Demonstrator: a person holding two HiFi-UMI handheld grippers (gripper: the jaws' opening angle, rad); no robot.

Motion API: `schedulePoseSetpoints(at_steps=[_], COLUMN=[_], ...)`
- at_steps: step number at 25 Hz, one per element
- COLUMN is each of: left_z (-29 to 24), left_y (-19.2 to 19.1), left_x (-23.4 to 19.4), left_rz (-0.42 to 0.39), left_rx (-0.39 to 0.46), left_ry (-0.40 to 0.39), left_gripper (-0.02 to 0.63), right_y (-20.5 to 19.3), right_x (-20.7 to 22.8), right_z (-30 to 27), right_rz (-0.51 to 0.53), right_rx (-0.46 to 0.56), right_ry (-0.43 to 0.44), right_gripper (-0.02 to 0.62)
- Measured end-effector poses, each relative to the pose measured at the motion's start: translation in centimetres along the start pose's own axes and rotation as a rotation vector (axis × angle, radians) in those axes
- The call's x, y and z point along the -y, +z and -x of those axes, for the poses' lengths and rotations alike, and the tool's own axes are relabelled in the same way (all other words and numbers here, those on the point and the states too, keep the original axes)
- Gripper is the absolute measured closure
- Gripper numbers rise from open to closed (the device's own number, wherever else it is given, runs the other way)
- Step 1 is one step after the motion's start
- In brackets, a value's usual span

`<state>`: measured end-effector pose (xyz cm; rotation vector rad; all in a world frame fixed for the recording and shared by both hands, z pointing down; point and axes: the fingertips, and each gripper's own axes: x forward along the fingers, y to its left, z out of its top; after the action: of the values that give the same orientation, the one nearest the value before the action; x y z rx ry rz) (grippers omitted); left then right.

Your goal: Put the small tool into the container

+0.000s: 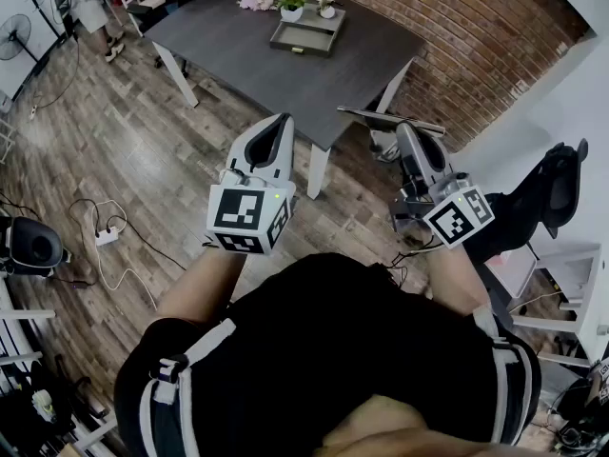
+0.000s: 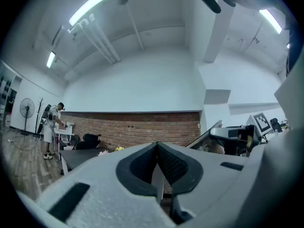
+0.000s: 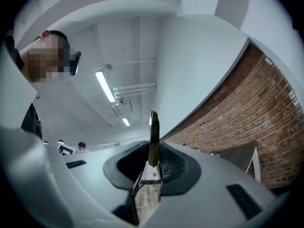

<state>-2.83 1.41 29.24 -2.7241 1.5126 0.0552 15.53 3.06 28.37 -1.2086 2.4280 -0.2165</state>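
My right gripper (image 1: 409,133) is shut on the small tool (image 1: 381,118), a thin flat blade that sticks out to the left of the jaws. In the right gripper view the tool (image 3: 153,137) stands edge-on between the pads, with the gripper (image 3: 153,150) tipped up toward the ceiling. The left gripper (image 1: 282,122) is held level beside it, its jaws closed together on nothing, as the left gripper view (image 2: 157,146) shows. The container, a grey tray (image 1: 306,36), lies on the dark table (image 1: 238,50) well ahead of both grippers.
Potted flowers (image 1: 292,3) stand behind the tray. The table's white legs (image 1: 319,169) are close below the grippers. A brick wall (image 1: 476,36) runs at right, cables and a power strip (image 1: 107,236) lie on the wood floor at left. A person (image 2: 51,127) stands far off.
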Motion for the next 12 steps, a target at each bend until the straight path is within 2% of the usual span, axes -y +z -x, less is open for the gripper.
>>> schedulePoseSetpoints(at_steps=[6,12], left_z=[-1.0,-2.6], left_y=[-0.4,-1.4], left_x=[0.3,-1.0], left_rz=[0.017,-0.024], left_rx=[-0.014,-0.036], left_ry=[0.029,0.075], left_gripper=[0.597,0.597], right_y=[-0.7,-0.9], right_x=[1.5,3.6], right_z=[-0.4,-1.4], right_rz=[0.087,0.121], right_rx=[-0.013,-0.025], right_ry=[-0.038,-0.053], right_gripper=[0.517,0.517])
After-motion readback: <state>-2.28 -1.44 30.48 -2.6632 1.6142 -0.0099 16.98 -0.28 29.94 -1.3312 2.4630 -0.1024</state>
